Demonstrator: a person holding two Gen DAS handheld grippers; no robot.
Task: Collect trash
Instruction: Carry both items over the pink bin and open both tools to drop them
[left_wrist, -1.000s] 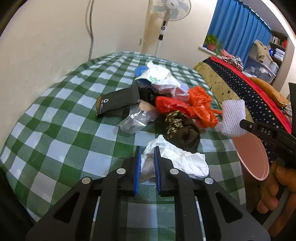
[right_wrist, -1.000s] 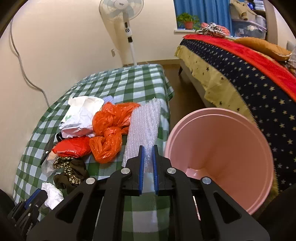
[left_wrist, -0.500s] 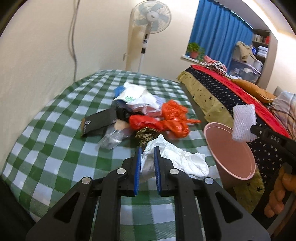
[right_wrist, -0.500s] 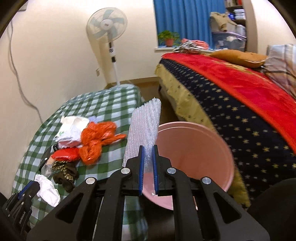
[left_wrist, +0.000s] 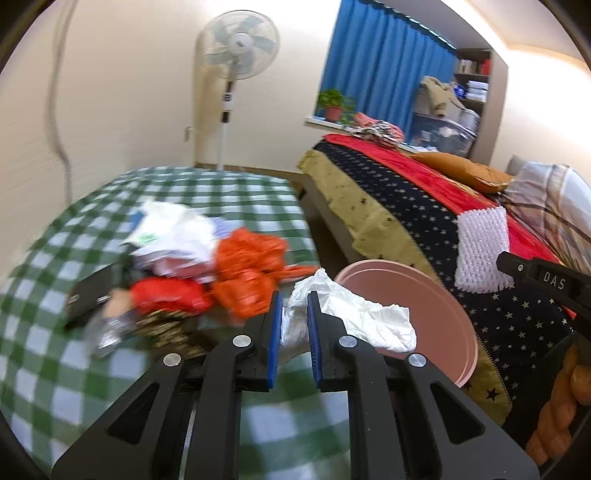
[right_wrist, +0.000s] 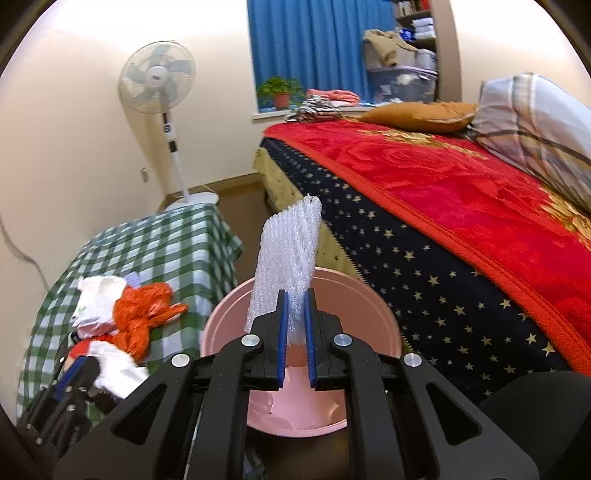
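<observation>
Pink plastic bin (right_wrist: 373, 314) waits beside the checked table (left_wrist: 229, 192), with only faint scraps visible at its bottom. The right gripper (right_wrist: 294, 332) clamps a bubble wrap strip (right_wrist: 286, 258) above its mouth; the left gripper (left_wrist: 293, 328) pinches a crumpled white tissue (left_wrist: 365, 317) near the rim. Neither is dropped yet, and orange bags (left_wrist: 251, 269) and other litter remain on the table.

Both grippers' fingers (left_wrist: 274, 325) clamped tight

Standing fan (right_wrist: 157, 83) against cream wall, blue curtain (right_wrist: 314, 48) behind potted plant (right_wrist: 280, 90) on sill; red blanket (right_wrist: 461, 184), orange cushion (right_wrist: 421, 114) across bed.
</observation>
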